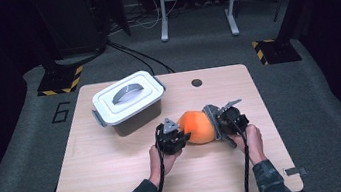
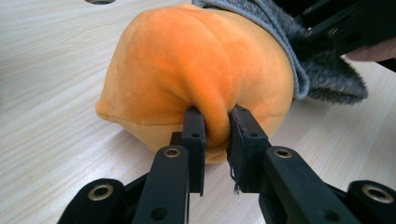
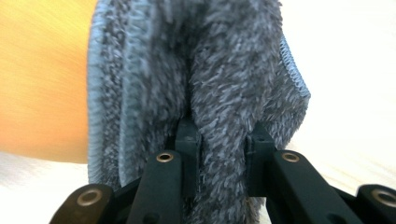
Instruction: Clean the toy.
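An orange plush toy (image 1: 197, 126) lies on the wooden table (image 1: 119, 179), right of centre. A grey fuzzy cloth (image 1: 211, 119) hugs its right side. From the left, my left gripper (image 1: 185, 137) is shut on a fold of the plush. In the left gripper view the jaws of that gripper (image 2: 217, 122) pinch the orange fabric (image 2: 196, 60), with the grey cloth (image 2: 322, 77) behind at the upper right. My right gripper (image 1: 220, 122) comes in from the right. In its own view, my right gripper (image 3: 222, 135) squeezes a ridge of the grey cloth (image 3: 219, 84), and the orange plush (image 3: 42, 79) lies at the left.
A dark bin with a white lid and grey handle (image 1: 129, 102) stands at the table's back left. A small round hole (image 1: 197, 82) sits near the far edge. A person's hands and sleeves enter from the front edge.
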### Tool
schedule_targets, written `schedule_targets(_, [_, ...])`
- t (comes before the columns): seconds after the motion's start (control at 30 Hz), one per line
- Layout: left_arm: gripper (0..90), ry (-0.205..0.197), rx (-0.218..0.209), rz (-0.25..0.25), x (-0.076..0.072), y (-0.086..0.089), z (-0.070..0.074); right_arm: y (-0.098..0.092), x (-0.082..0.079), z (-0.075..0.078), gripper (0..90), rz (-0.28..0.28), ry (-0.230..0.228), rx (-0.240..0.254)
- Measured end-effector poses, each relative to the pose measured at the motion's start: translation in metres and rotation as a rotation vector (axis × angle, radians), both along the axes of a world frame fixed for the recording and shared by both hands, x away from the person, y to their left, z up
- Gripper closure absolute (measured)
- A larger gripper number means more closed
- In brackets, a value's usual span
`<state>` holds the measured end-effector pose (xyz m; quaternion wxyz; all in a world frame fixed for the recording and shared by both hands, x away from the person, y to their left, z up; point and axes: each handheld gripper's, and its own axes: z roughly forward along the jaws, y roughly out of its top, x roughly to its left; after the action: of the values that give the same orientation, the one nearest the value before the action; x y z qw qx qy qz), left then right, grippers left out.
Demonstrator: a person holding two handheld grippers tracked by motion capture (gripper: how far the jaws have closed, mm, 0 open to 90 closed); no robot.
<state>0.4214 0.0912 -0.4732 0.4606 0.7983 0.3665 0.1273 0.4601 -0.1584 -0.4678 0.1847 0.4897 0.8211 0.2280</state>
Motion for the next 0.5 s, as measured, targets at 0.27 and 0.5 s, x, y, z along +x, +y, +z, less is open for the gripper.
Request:
schedule_targets(0.27, [77.5,0.005,-0.006,0.001,0.000,0.001,-0.001,-0.003,0.006,-0.018,72.7,-0.024,0.046,0.008])
schedule_targets(0.5, [77.4,0.004,-0.003,0.002,0.000,0.003,0.000,-0.010,-0.001,0.002,73.7,-0.047,-0.014,0.012])
